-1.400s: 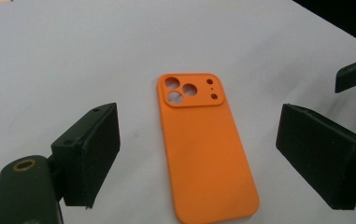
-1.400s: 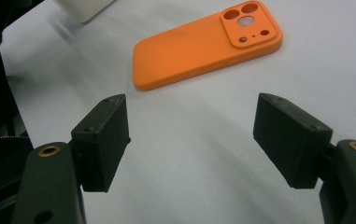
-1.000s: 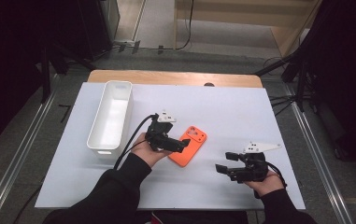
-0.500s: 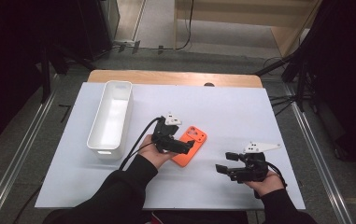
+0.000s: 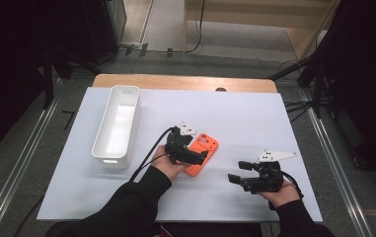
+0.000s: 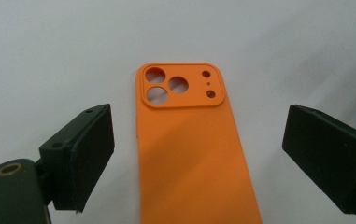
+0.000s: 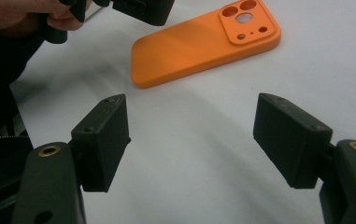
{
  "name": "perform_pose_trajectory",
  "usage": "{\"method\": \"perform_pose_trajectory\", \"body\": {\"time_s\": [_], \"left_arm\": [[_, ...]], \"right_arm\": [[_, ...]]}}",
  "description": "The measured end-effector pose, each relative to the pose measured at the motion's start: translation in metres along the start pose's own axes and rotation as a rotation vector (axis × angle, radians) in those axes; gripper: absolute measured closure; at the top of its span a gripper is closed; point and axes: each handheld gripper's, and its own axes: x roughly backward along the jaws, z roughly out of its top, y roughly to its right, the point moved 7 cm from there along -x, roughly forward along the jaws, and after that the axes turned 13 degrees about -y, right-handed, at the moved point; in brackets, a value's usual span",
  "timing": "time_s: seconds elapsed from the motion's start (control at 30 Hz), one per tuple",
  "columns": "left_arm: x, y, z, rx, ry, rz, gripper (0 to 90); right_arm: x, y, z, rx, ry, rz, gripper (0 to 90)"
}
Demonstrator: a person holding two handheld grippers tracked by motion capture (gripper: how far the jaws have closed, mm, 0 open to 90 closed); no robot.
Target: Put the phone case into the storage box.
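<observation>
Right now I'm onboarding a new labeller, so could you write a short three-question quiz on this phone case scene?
1. True or false: the left hand-held gripper is clamped on the orange phone case.
2. Which side of the phone case faces up: A) the hollow inside, B) the back with the raised camera block?
3. What lies on the white sheet to the left of the phone case in the high view?

Key
1. False: in the left gripper view both pads stand clear of its edges.
2. B.
3. A long white bin.
</observation>
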Motion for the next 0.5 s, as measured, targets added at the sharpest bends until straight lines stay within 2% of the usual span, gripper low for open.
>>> {"method": "perform_pose_trajectory", "body": {"time_s": [0.27,0.5], "left_arm": [[-0.008,-0.005,-0.005,0.021,-0.003,0.003,9.2],[-0.011,-0.003,-0.007,0.015,-0.009,0.008,9.2]], "right_arm": [[0.000,0.000,0.000,0.001,0.000,0.001,26.0],[0.000,0.000,0.000,0.000,-0.001,0.001,26.0]]}}
